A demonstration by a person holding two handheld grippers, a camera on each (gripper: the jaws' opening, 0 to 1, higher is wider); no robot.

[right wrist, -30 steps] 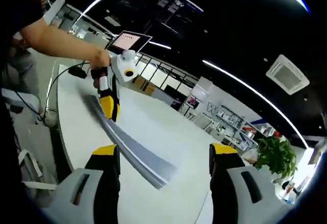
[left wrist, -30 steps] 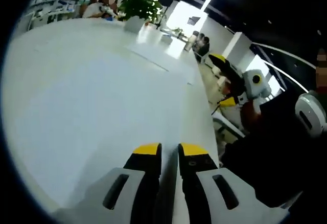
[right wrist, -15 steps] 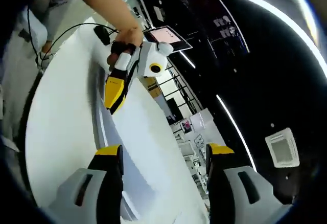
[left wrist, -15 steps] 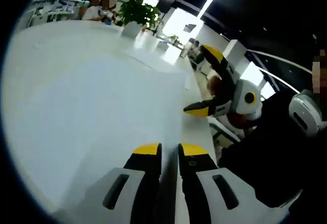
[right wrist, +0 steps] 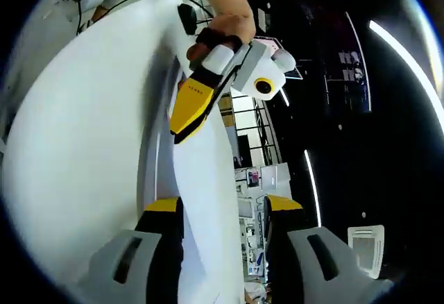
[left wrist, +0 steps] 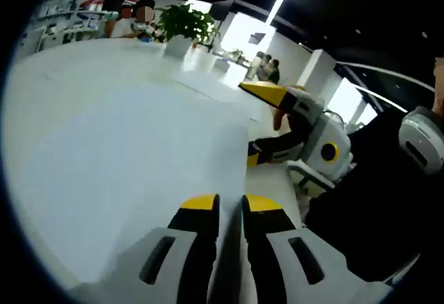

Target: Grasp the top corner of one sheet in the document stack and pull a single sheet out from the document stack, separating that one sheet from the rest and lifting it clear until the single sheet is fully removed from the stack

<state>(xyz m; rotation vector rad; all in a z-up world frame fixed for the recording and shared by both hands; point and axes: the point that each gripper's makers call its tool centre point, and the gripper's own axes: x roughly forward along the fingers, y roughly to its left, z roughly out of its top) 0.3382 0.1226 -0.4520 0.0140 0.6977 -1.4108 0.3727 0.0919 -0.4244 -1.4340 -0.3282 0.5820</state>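
In the left gripper view, the left gripper (left wrist: 230,205) has its jaws nearly together, and whether paper lies between them cannot be told here. A broad white sheet (left wrist: 125,158) spreads ahead over the desk (left wrist: 208,68). The right gripper (left wrist: 267,127) comes in from the right with its jaws apart, straddling the sheet's right edge. A potted plant (left wrist: 182,23) stands at the far end of the desk. In the right gripper view, the right gripper (right wrist: 220,207) has its jaws spread with the white sheet (right wrist: 205,179) running up between them, not yet pinched as far as can be seen. The left gripper (right wrist: 198,103), held in a hand (right wrist: 222,30), clamps the sheet higher up. The sheet appears lifted and curved, though the document stack itself cannot be made out. The step in hand seems to be the pull-out. Next, the right jaws would need to close on the edge so both hands can lift the sheet clear.
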